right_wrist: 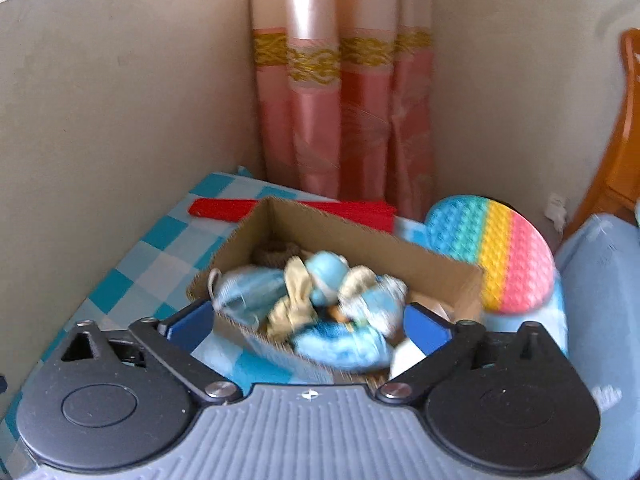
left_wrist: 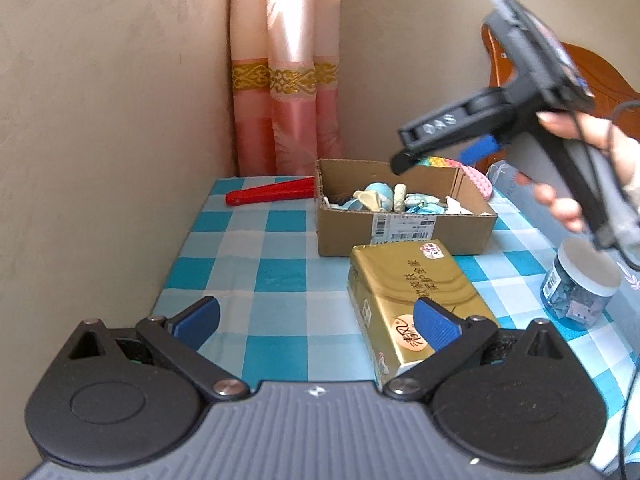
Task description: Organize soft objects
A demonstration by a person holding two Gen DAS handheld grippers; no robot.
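A cardboard box (left_wrist: 404,232) sits at the back of the checkered table and holds a pile of soft blue and beige items (left_wrist: 394,199). In the right wrist view the box (right_wrist: 352,240) and its soft items (right_wrist: 320,296) lie just ahead. My right gripper (right_wrist: 310,324) is open and empty, hovering above the box's near edge; it shows in the left wrist view (left_wrist: 404,162) above the box. My left gripper (left_wrist: 318,322) is open and empty, low over the table. Its right pad (left_wrist: 434,324) is over a gold tissue pack (left_wrist: 416,300).
A red flat object (left_wrist: 272,194) lies behind the box by the pink curtain (left_wrist: 288,80). A rainbow pop-bubble toy (right_wrist: 492,256) leans right of the box. A clear jar with a white lid (left_wrist: 580,284) stands at right. Beige walls enclose the corner. A wooden chair (right_wrist: 624,140) is far right.
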